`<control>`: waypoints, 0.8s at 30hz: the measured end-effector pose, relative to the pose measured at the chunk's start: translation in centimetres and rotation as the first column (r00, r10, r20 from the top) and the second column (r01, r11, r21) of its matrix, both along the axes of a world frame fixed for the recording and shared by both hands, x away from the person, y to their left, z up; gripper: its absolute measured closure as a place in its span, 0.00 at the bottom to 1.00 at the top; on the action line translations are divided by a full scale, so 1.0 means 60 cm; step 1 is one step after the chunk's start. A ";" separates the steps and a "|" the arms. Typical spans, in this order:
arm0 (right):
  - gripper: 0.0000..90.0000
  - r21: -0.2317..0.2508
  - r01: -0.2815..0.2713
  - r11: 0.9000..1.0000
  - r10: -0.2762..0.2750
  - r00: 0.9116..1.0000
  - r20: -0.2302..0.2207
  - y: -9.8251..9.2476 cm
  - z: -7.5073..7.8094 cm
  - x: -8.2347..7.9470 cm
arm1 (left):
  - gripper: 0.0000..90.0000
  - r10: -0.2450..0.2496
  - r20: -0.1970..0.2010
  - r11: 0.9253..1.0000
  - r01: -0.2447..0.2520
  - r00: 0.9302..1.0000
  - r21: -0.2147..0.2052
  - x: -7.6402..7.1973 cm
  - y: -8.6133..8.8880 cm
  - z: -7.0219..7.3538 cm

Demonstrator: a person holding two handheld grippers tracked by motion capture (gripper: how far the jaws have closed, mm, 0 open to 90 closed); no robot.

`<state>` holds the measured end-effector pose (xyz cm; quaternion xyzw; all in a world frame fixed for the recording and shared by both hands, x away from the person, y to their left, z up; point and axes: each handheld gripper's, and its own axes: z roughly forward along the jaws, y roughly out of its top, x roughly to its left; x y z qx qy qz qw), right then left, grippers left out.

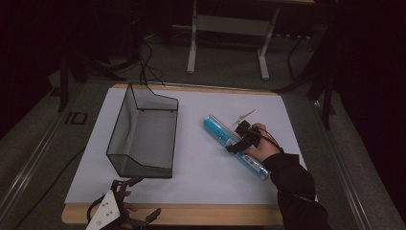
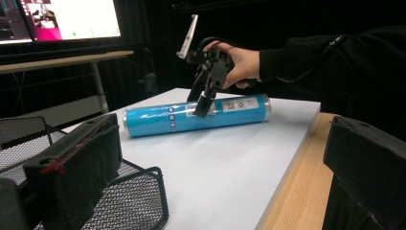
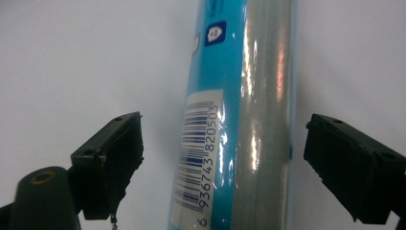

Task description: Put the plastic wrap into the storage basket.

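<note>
- Blue-wrapped cylindrical tube with a barcode label [image 1: 234,147] lies flat on the white table mat [image 1: 201,158] in the high view, to the right of the black wire-mesh basket [image 1: 143,132]. Our right gripper [image 1: 239,140] hangs over its middle, while our left gripper [image 1: 125,188] waits at the near edge, just before the basket's front corner.
- From the left gripper view, the tube [image 2: 196,115] rests on its side, well apart from the mesh basket [image 2: 129,201]. The right gripper [image 2: 203,103] points down at it, one tip low against the label. The left gripper's own jaws stand wide apart with nothing between them.
- In the right gripper view, the tube [image 3: 239,120] runs up between the two black jaws, which are spread to either side of it with a gap on each; the pads do not press yet.
- We judge the step to be the reach for a grasp. Next we need to sink a little, keep the tube centred, and close across its width before lifting towards the basket.
</note>
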<state>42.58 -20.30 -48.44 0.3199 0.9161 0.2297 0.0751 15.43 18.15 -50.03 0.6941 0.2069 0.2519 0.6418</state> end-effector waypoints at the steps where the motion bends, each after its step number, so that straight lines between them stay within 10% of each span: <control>1: 0.15 -0.007 0.000 1.000 0.000 1.000 -0.013 0.002 -0.003 0.002 | 0.00 0.000 0.000 1.000 0.000 1.000 0.001 0.000 0.000 0.000; 24: 0.34 -0.221 0.025 0.975 -0.059 0.987 -0.147 0.023 -0.041 0.018 | 0.00 -0.005 -0.003 1.000 0.005 1.000 0.024 0.001 -0.004 -0.002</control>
